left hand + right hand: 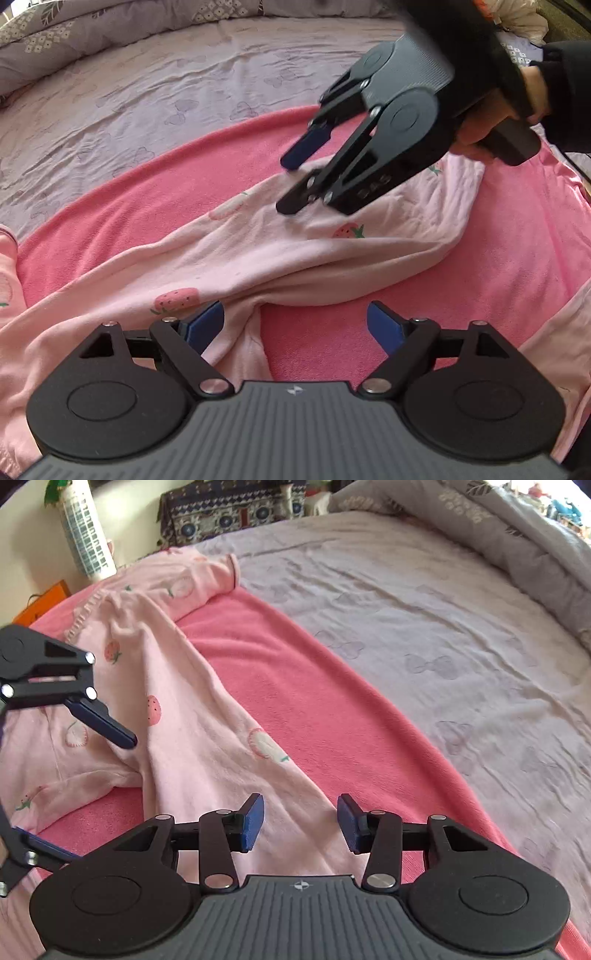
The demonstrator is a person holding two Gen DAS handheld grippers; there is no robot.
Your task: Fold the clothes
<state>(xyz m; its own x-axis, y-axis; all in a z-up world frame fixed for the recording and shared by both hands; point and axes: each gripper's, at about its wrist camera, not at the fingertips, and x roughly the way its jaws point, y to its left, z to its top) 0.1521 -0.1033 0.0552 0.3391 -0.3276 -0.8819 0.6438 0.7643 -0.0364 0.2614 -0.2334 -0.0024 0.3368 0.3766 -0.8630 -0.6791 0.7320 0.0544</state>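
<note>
A pale pink garment with strawberry prints (236, 254) lies crumpled on a bright pink blanket (207, 173); it also shows in the right wrist view (184, 716). My left gripper (295, 326) is open and empty, low over a fold of the garment. My right gripper (300, 821) is open and empty, hovering over the garment's long edge. In the left wrist view the right gripper (291, 184) hangs open above the garment, held by a hand. The left gripper's fingers (107, 727) show at the left of the right wrist view.
The blanket (295, 686) lies on a lilac bedsheet (129, 96) with a butterfly print. A folded quilt (517, 539) runs along the far edge. A white patterned cylinder (86, 535) and an orange box (40, 605) stand beyond the bed's left side.
</note>
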